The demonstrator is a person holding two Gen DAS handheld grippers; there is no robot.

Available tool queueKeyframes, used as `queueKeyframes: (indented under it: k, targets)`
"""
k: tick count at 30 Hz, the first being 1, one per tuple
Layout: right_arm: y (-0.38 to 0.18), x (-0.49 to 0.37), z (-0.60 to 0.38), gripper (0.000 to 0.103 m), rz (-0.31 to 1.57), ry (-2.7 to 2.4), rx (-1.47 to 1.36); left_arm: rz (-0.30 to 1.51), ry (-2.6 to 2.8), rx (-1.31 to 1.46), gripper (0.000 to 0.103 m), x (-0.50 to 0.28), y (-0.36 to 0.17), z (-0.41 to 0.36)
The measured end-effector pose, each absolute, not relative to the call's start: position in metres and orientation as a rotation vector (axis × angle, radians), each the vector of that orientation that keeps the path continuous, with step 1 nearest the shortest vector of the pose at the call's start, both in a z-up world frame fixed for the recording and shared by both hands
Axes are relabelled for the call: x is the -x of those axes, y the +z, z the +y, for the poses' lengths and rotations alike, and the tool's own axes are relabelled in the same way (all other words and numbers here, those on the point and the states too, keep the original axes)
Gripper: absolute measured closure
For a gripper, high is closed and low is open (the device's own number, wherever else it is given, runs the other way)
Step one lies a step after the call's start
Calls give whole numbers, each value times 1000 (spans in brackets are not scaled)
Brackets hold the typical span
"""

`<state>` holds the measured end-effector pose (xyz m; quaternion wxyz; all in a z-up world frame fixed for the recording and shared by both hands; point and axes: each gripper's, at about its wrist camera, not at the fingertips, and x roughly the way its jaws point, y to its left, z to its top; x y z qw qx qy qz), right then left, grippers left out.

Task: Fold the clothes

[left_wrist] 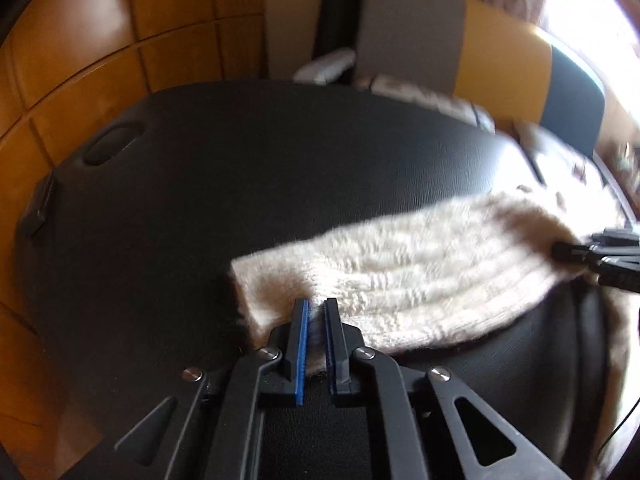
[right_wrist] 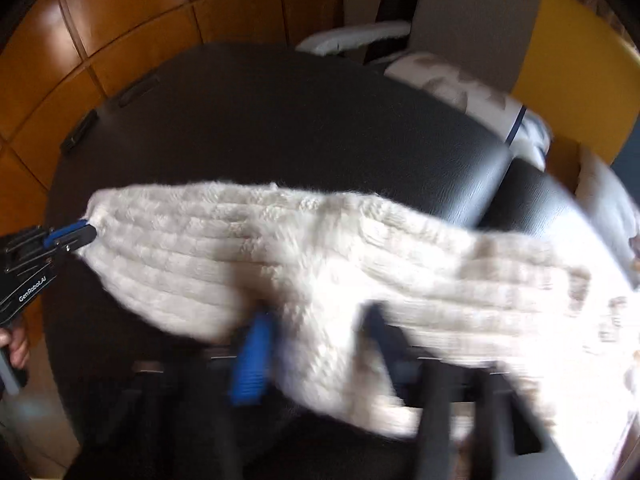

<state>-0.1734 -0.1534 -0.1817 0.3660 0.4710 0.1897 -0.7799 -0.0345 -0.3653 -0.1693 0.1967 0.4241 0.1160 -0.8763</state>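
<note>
A cream knitted garment (left_wrist: 400, 276) hangs stretched between my two grippers above a black table (left_wrist: 200, 184). My left gripper (left_wrist: 316, 308) is shut on its near edge by the left corner; it also shows in the right wrist view (right_wrist: 86, 234) at the garment's left end. My right gripper (right_wrist: 316, 320) is blurred, with the knit (right_wrist: 280, 248) draped between its fingers; it looks shut on the fabric. In the left wrist view it (left_wrist: 560, 250) holds the garment's right end. The rest of the garment trails off to the right.
The black table (right_wrist: 280, 120) has a handle slot (left_wrist: 112, 146) at its far left. Behind it stand a white-armed chair (right_wrist: 360, 38), a pale cushion (right_wrist: 472, 88) and grey and yellow panels (left_wrist: 504, 52). Wooden cabinet doors (left_wrist: 80, 60) line the left. A bright window is at right.
</note>
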Motion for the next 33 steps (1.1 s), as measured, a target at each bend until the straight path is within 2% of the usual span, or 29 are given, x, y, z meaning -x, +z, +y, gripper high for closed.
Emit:
queueKeyframes:
  k: [4, 10, 11, 13, 14, 15, 16, 18, 20, 25, 33]
  targets:
    - [-168, 171, -162, 88, 421, -1997, -1179, 319, -2386, -1138, 99, 33, -158, -390]
    - [-187, 173, -181, 85, 327, -1943, -1234, 260, -2245, -1261, 99, 43, -186, -416]
    - [-190, 172, -182, 81, 317, -1941, -1233, 250, -2239, -1271, 99, 45, -184, -415]
    - [-189, 176, -177, 66, 241, -1912, -1254, 272, -2230, -1285, 98, 46, -181, -416]
    - [-184, 177, -170, 54, 197, -1902, -1260, 307, -2226, -1291, 97, 46, -179, -419]
    - [-179, 179, -164, 49, 153, -1891, -1266, 343, -2223, -1281, 94, 43, -174, -421]
    - [-173, 179, -154, 48, 118, -1891, -1257, 381, -2220, -1262, 94, 40, -168, -422]
    - [-156, 178, -124, 37, 74, -1923, -1204, 403, -2221, -1203, 94, 36, -151, -419]
    - [-144, 180, -87, 32, 51, -1985, -1170, 421, -2285, -1147, 94, 36, -128, -408]
    - [-142, 193, 29, 29, 33, -2192, -1204, 493, -2727, -1209, 87, 82, -84, -326]
    - [-180, 237, 193, 26, -69, -2451, -1363, 453, -3210, -1681, 79, 235, -81, -102]
